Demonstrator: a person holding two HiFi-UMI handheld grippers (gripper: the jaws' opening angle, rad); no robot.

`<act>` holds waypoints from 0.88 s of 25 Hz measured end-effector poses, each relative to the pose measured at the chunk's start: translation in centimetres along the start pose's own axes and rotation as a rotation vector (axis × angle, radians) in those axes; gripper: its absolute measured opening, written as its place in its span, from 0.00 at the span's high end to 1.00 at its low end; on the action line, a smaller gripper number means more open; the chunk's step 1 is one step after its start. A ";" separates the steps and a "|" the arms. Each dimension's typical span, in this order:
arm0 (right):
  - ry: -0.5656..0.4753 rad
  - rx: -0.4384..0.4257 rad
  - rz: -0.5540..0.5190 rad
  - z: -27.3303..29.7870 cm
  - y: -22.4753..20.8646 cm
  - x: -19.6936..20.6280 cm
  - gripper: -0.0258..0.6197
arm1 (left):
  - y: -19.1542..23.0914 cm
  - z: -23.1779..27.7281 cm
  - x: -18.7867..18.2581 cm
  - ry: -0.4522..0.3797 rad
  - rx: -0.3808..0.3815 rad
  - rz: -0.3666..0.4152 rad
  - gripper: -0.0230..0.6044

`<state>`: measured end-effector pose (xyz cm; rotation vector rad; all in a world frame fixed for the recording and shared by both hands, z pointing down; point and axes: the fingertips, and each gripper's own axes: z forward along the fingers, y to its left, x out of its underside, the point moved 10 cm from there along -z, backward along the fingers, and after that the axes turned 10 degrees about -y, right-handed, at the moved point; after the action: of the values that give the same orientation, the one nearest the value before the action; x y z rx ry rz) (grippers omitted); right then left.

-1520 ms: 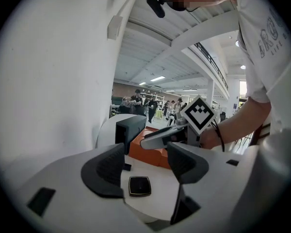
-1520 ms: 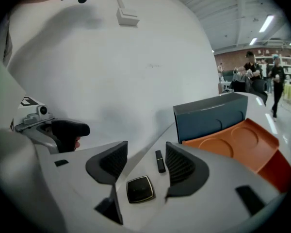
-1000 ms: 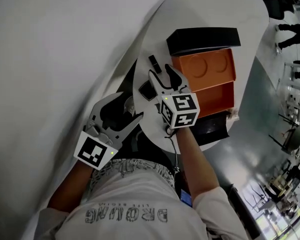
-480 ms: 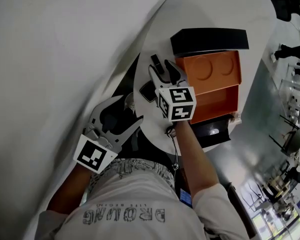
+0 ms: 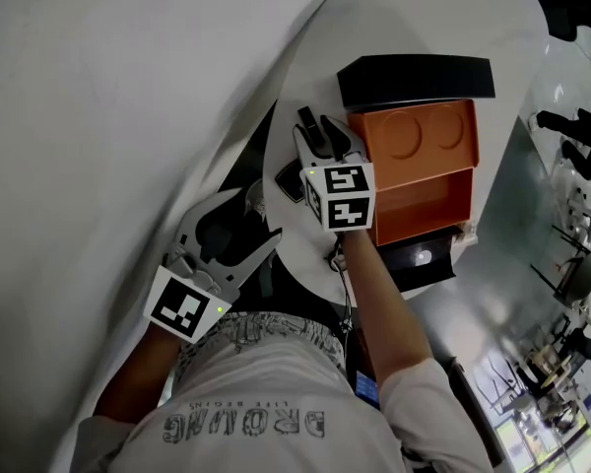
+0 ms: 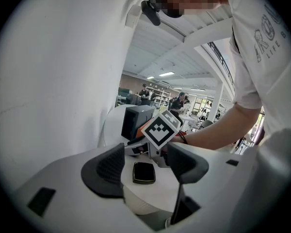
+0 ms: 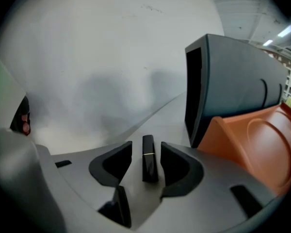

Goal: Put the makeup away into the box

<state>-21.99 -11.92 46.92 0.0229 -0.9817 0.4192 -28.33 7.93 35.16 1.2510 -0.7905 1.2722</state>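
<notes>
A black lipstick tube [image 7: 148, 158] lies on the round white table [image 5: 424, 18], just left of the orange box [image 5: 419, 166]. My right gripper [image 7: 146, 148] straddles it and its jaws are closing, with a thin gap left on each side of the tube. From the head view, the right gripper [image 5: 317, 136] points away from me beside the box. A black compact [image 6: 144, 173] rests flat on the table near its front edge. My left gripper [image 6: 145, 154] hangs open just off that edge, facing the compact and holding nothing.
The box's black lid [image 5: 414, 79] stands raised at the far side of the orange tray, shown close on the right gripper view as a dark wall [image 7: 233, 81]. A white wall runs along the table's left. People and furniture fill the room beyond.
My right gripper has moved forward and down over the lipstick, and its jaws have narrowed round it. The left gripper has stayed put.
</notes>
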 end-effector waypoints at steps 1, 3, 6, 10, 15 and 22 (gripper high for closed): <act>0.004 0.001 -0.004 0.1 0.0 0.0 0.66 | 0.0 0.0 0.1 0.001 0.000 0.000 0.52; 0.011 0.003 -0.009 0.2 0.0 0.1 0.67 | 0.1 0.0 0.1 -0.003 0.000 -0.002 0.52; 0.023 0.001 -0.012 0.2 0.1 0.1 0.68 | 0.1 -0.1 0.1 -0.004 -0.009 -0.018 0.52; 0.031 0.001 -0.013 0.3 0.1 0.4 0.72 | 0.1 0.0 0.2 -0.002 -0.004 -0.016 0.52; 0.033 0.007 -0.016 0.5 0.0 0.6 0.79 | 0.4 -0.1 0.6 -0.006 -0.017 -0.041 0.52; 0.017 0.012 -0.009 0.1 0.1 0.6 0.80 | 0.2 -0.1 0.5 -0.001 0.000 -0.024 0.52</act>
<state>-21.80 -11.65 47.42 0.0346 -0.9622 0.4159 -28.41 8.17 35.62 1.2581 -0.7740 1.2520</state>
